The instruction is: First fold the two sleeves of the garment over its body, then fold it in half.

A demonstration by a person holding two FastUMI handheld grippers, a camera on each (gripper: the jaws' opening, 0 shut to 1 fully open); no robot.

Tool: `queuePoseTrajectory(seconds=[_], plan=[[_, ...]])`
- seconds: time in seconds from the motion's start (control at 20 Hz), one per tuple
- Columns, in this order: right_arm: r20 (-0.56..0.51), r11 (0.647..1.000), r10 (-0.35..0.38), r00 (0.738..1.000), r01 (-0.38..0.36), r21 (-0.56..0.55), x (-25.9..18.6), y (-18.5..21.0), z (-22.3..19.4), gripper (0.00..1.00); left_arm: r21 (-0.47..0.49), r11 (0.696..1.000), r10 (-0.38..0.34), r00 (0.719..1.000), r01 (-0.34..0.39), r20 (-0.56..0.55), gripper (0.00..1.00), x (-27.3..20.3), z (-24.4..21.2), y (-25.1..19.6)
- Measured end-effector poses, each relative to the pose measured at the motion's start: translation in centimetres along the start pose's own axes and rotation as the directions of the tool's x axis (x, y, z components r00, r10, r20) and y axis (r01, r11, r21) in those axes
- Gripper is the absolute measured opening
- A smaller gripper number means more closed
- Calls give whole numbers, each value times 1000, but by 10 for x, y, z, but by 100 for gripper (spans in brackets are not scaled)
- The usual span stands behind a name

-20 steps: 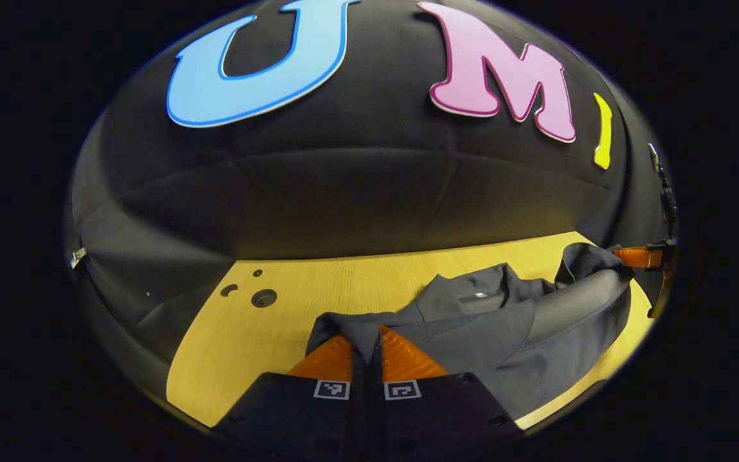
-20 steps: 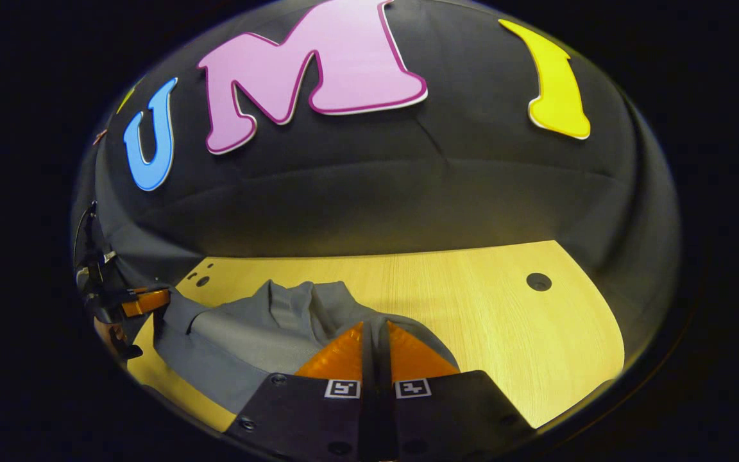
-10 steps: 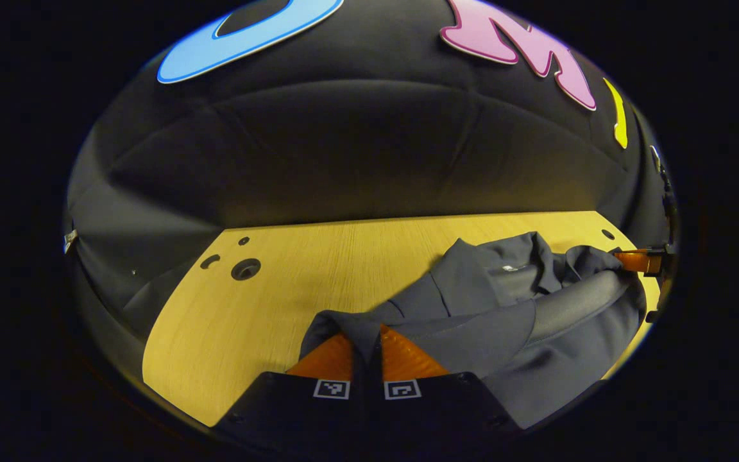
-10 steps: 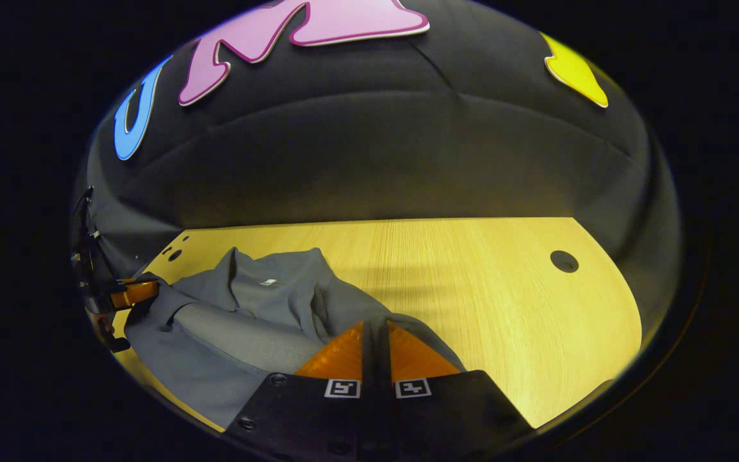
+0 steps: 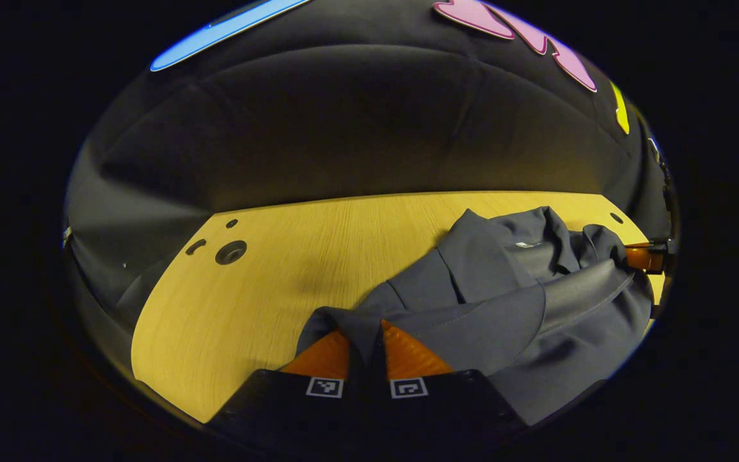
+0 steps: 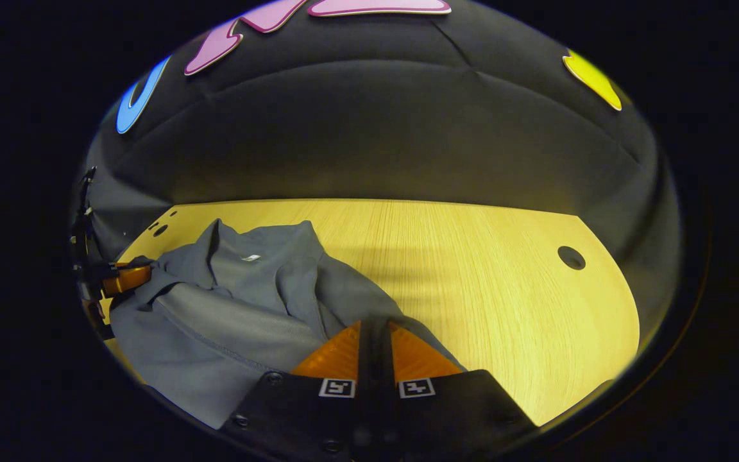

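Both grippers, left gripper (image 5: 365,327) and right gripper (image 6: 373,328), were clamped on the grey polo shirt (image 6: 241,301) over the wooden table (image 6: 485,282); to fold well, carry both corners level and together.

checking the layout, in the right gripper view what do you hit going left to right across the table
left gripper → grey garment → right gripper, pinching the garment's edge → bare wooden table → round hole in the table
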State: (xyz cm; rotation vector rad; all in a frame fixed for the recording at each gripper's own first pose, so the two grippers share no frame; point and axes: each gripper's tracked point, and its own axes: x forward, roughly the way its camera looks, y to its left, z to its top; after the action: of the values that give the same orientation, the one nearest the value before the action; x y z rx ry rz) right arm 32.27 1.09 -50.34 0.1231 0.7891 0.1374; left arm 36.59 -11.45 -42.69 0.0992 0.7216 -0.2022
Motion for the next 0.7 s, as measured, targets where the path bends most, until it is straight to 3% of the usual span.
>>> queuePoseTrajectory(seconds=[0.1, 0.15, 0.35, 0.45, 0.7], plan=[[-30, 999, 2, 1000, -1, 44, -6, 1, -3, 13, -6, 999, -33, 999, 33, -15, 18, -7, -2, -8], [-38, 998, -2, 999, 4, 59, -12, 0, -2, 18, -8, 999, -45, 999, 45, -15, 29, -13, -1, -10], [-10, 999, 12, 1000, -12, 53, -39, 2, 13, 76, 16, 997, -77, 997, 77, 2, 76, -42, 7, -22], [33, 998, 31, 999, -33, 48, -61, 9, 27, 81, 45, 996, -76, 997, 74, 27, 99, -65, 17, -25], [144, 997, 68, 987, -74, 34, -142, 26, 65, 93, 46, 991, -128, 977, 122, 170, 97, -151, 58, -44]])
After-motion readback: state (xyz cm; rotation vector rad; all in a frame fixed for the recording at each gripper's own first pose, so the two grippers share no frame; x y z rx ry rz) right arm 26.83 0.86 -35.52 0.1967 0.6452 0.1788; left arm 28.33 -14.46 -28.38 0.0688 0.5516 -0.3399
